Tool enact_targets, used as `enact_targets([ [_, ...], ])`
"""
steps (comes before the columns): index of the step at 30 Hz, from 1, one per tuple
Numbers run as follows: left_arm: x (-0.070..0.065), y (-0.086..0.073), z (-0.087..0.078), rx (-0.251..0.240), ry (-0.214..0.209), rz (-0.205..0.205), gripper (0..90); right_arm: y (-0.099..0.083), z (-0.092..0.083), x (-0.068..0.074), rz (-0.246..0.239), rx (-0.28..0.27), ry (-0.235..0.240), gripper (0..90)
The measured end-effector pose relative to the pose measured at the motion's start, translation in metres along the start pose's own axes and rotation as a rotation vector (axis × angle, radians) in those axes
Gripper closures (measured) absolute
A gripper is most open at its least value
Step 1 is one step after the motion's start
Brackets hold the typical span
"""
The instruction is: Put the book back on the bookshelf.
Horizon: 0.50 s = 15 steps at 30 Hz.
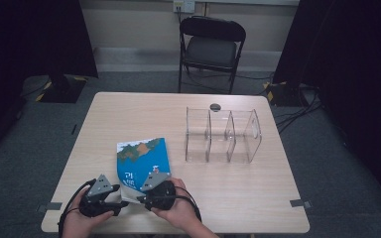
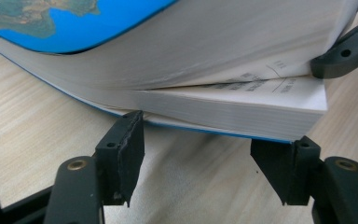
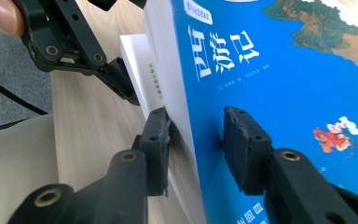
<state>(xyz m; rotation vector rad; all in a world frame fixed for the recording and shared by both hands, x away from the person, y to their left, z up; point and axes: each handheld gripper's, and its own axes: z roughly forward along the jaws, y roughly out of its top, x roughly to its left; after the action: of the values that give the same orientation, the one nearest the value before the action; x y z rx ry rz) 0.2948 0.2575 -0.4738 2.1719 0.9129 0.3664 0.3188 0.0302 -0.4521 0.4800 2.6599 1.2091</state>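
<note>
Right gripper [image 3: 193, 140], lower centre of its view: jaws stand apart astride the lifted upper block of the blue paperback book [image 3: 279, 93], left pad touching the pages, right pad clear of the cover. Left gripper [image 2: 205, 168]: jaws apart, lower page block just above and beyond them, not clamped. The book lies at the light wooden table [image 1: 258, 198] near edge, lower centre of the high view. Judged step: opening the book; next calls for a firmer hold. Printed page text is unreadable

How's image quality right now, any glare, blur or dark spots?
High view: dim, room edges nearly black, the book small and soft. Left gripper view: bright, page edges sharp, near jaws slightly soft. Right gripper view: well lit, the cover lettering crisp, no glare.
</note>
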Motion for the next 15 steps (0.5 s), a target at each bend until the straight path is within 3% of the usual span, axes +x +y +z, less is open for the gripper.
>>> enact_targets([
  [4,0.000,0.000,0.000,0.011,0.004,0.004,35.3,-0.005,0.001,-0.001,0.025,-0.025,0.019,56.7],
  [6,-0.001,-0.001,0.001,0.016,0.001,-0.009,35.4,-0.007,0.002,0.000,0.044,-0.034,0.043,50.4],
  [8,0.000,-0.002,0.001,0.025,0.000,-0.002,35.4,-0.011,0.003,0.002,0.036,-0.043,0.027,47.9],
  [10,0.000,-0.002,0.001,0.022,0.001,-0.003,35.4,-0.013,0.005,0.005,0.012,-0.044,0.008,42.2],
  [13,0.000,-0.002,0.001,0.022,-0.001,-0.009,35.4,-0.016,0.009,0.011,-0.060,-0.049,-0.025,35.2],
  [15,0.000,-0.002,0.001,0.024,-0.002,-0.010,35.4,-0.017,0.011,0.014,-0.098,-0.049,-0.048,34.0],
])
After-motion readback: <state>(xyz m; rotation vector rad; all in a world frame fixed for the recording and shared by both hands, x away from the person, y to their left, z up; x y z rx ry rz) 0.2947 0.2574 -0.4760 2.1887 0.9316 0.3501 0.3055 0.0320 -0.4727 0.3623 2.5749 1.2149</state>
